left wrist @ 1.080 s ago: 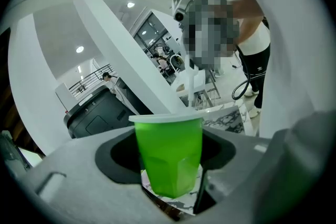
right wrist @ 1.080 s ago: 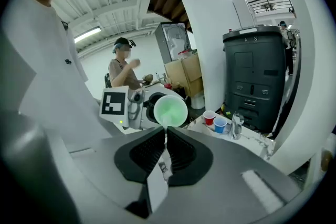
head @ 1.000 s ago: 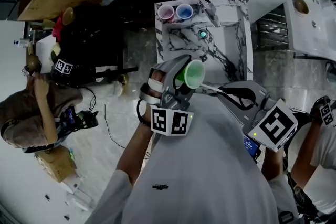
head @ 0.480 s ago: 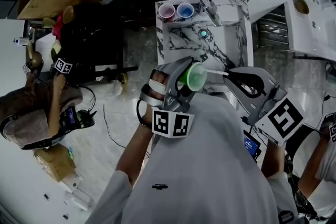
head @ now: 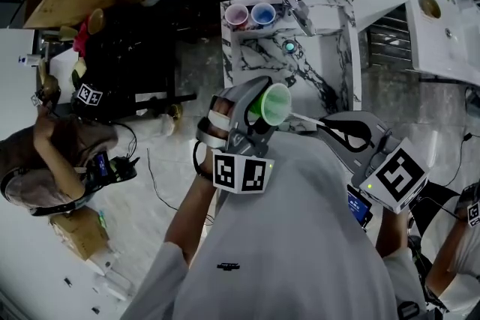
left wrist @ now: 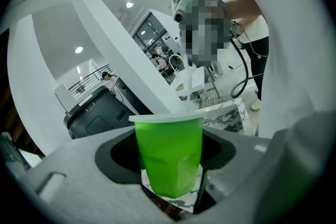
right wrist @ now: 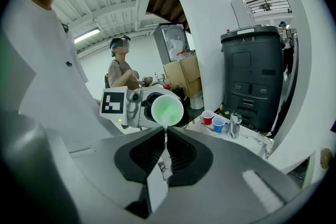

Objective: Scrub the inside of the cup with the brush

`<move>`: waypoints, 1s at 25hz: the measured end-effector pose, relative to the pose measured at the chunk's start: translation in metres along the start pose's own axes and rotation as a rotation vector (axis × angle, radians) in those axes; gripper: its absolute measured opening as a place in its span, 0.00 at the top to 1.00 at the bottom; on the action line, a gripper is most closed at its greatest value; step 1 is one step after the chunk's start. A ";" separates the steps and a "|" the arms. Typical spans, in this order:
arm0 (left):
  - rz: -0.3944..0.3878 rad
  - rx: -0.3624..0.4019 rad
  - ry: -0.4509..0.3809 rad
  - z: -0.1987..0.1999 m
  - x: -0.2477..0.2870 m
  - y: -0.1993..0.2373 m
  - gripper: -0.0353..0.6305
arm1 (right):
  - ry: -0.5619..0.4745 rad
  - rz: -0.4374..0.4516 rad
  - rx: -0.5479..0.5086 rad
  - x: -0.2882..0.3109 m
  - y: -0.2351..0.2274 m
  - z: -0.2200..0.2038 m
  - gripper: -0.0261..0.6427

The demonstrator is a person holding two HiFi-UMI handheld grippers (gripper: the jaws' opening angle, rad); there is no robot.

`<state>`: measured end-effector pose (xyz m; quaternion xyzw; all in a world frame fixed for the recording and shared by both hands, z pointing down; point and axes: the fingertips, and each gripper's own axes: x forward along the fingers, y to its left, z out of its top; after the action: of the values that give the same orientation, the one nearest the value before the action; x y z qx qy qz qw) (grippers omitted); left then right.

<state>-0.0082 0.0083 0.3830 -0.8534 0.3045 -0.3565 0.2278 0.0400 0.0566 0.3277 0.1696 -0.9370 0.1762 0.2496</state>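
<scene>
Green cup [left wrist: 168, 139] sat clamped between the jaws of your left gripper [left wrist: 170, 160], its open mouth turned toward your right gripper [right wrist: 164, 150]. That gripper's jaws were closed on the white brush [right wrist: 157, 183], whose thin stem reached ahead of them to the cup's rim.

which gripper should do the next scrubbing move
Right: the right gripper is shut on the brush, aimed at the open mouth of the green cup. The left gripper is clamped on that cup and likely should just steady it.
</scene>
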 end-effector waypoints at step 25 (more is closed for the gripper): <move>-0.005 0.009 -0.028 0.009 0.004 -0.002 0.51 | -0.075 -0.085 0.090 0.001 -0.018 -0.002 0.93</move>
<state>0.0009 0.0085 0.3799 -0.8580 0.2975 -0.3467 0.2349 0.0476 0.0412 0.3339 0.2271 -0.9287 0.2009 0.2135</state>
